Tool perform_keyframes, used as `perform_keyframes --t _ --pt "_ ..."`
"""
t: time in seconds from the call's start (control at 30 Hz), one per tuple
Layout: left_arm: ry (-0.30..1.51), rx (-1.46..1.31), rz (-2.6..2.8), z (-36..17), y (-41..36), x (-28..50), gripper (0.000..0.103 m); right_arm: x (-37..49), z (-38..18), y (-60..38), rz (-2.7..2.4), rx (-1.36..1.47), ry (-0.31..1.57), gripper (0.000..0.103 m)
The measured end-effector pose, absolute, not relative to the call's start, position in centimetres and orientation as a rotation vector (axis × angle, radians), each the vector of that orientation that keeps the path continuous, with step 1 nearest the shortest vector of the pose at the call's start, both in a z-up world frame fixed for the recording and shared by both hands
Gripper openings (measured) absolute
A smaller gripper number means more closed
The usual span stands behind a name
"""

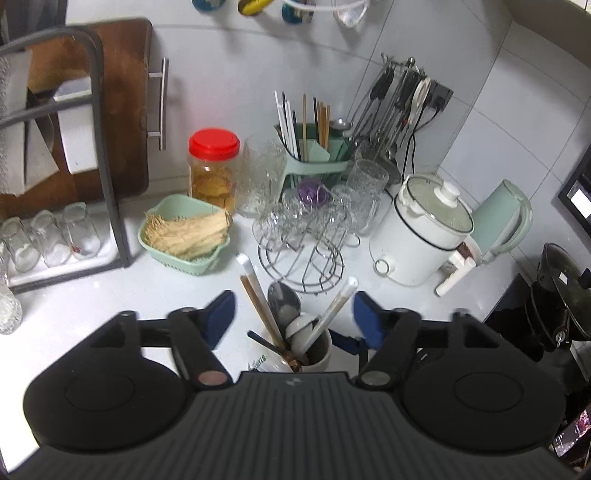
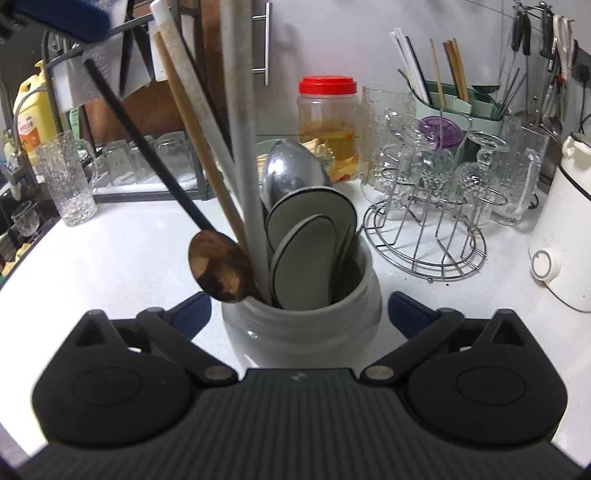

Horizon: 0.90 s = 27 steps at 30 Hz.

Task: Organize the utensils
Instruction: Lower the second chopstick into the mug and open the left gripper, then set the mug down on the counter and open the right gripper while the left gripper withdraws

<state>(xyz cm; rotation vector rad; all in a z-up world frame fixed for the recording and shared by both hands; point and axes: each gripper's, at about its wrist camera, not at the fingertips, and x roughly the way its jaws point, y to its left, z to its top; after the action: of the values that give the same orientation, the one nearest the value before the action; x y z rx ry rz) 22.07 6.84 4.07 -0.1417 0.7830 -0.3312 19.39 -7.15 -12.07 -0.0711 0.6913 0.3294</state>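
A white ceramic cup point(image 2: 303, 325) stands on the white counter. It holds a metal spoon point(image 2: 291, 173), grey ceramic soup spoons point(image 2: 310, 218), a bronze spoon point(image 2: 218, 269) and long pale sticks point(image 2: 243, 110). My right gripper point(image 2: 299, 314) is open, its blue pads either side of the cup and just clear of its walls. My left gripper point(image 1: 293, 315) is open above the cup point(image 1: 321, 354), and the utensil tops rise between its fingers without touching them. One left pad point(image 2: 74, 14) shows at the top left of the right wrist view. A green utensil drainer point(image 1: 317, 151) with chopsticks stands at the back.
Just beyond the cup stands a wire rack of upturned glasses point(image 1: 303, 254). A white cooker point(image 1: 417, 236) and a green kettle point(image 1: 506, 218) are to the right. A red-lidded jar point(image 1: 212, 166), a green basket of sticks point(image 1: 184, 236) and a dish rack point(image 1: 107, 166) lie left. Utensils hang on the wall point(image 1: 399, 96).
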Motion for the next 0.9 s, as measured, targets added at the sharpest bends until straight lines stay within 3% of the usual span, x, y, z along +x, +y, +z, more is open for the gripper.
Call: perform_keyframes --t 0.33,0.63,0.9 --pt "0.707 -0.086 -0.341 6.8 9.3 20.2 0.097 17.7 -9.5 -7.2 0.267 -0.027 0.690 0.103" --pt "0.681 -0.086 -0.260 9.0 13.7 18.7 0.100 15.2 -4.7 -7.0 0.215 0.077 0.692 0.103" --pt "0.675 -0.078 -0.186 10.1 12.4 15.5 0.101 12.4 0.5 -9.2 0.227 0.088 0.603 0.103"
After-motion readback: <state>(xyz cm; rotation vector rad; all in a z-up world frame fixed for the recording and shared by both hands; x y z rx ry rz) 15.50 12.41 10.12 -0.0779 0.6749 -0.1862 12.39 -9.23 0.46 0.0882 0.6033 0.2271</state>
